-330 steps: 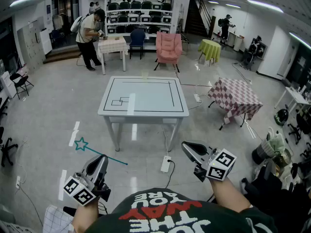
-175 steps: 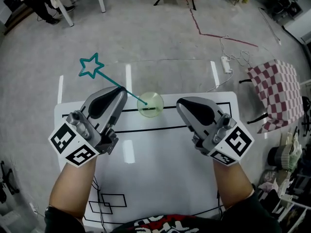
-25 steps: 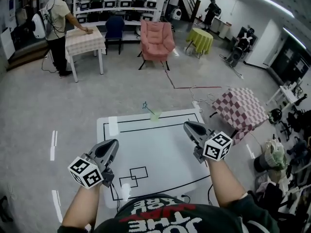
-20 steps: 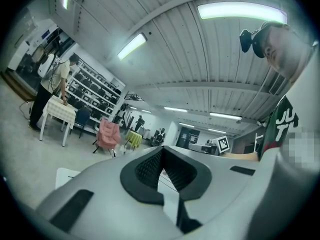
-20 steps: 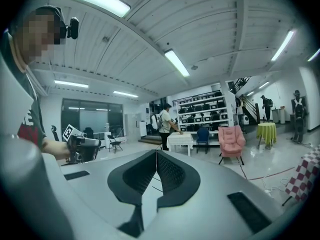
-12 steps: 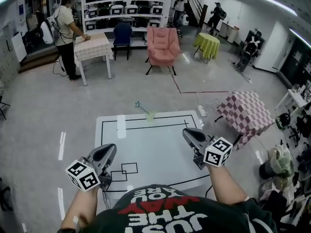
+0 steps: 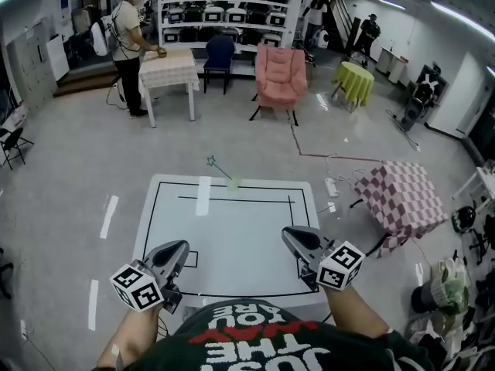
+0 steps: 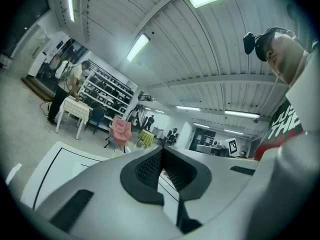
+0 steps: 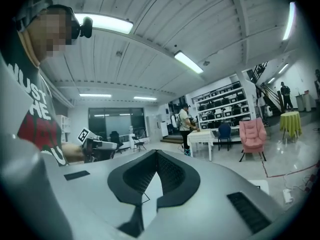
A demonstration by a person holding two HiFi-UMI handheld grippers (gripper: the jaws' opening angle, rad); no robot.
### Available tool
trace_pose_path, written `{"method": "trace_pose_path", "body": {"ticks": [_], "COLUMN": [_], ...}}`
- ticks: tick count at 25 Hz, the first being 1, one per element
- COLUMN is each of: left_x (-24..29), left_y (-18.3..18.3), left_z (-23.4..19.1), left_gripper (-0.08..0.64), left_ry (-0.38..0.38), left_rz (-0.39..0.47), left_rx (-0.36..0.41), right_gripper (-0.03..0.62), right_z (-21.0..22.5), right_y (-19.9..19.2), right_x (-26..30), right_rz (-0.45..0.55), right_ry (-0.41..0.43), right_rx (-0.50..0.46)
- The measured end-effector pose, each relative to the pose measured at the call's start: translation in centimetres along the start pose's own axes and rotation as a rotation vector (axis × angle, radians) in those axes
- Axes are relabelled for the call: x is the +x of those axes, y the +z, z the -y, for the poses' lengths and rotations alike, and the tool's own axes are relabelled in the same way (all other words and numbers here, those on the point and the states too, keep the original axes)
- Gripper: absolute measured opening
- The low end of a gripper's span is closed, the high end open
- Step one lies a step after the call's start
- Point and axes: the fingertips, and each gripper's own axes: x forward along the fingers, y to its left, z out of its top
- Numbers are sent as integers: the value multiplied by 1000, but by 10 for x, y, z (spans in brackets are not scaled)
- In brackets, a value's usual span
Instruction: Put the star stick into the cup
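Note:
The pale green cup [image 7: 233, 182] stands at the far edge of the white table [image 7: 232, 234]. The teal star stick [image 7: 216, 167] rests in it and leans up to the left, with its star above the floor beyond the table. Both grippers hover over the near edge, far from the cup. My left gripper [image 7: 180, 246] is shut and holds nothing; in the left gripper view its pads [image 8: 150, 166] meet at the tip. My right gripper [image 7: 288, 233] is also shut and empty, with its pads [image 9: 167, 171] together in the right gripper view.
A table with a red-checked cloth [image 7: 398, 192] stands to the right, with a power strip and cable [image 7: 332, 185] on the floor between. Farther back are a pink armchair [image 7: 280, 72], a yellow-green round table [image 7: 354, 79] and a person [image 7: 130, 41] at a small table.
The view has drawn back from the table and both grippers have come toward its near edge. The cup with the star stick stays at the far edge.

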Motion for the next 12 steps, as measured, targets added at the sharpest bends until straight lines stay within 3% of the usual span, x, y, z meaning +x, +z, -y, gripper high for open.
{"method": "trace_pose_path", "body": {"ticks": [5, 12], "left_x": [1, -2], "left_y": [-15, -24], "left_z": [15, 13], "left_gripper": [8, 8], "left_ry": [8, -52], "left_rz": [-13, -51], "left_rx": [35, 33], "right_gripper": [32, 32], "right_z": [-4, -16], "right_y": [-15, -27], "right_x": [-8, -3], "right_rz": [-11, 4], "right_ry": [26, -6], "right_rx": [25, 54]}}
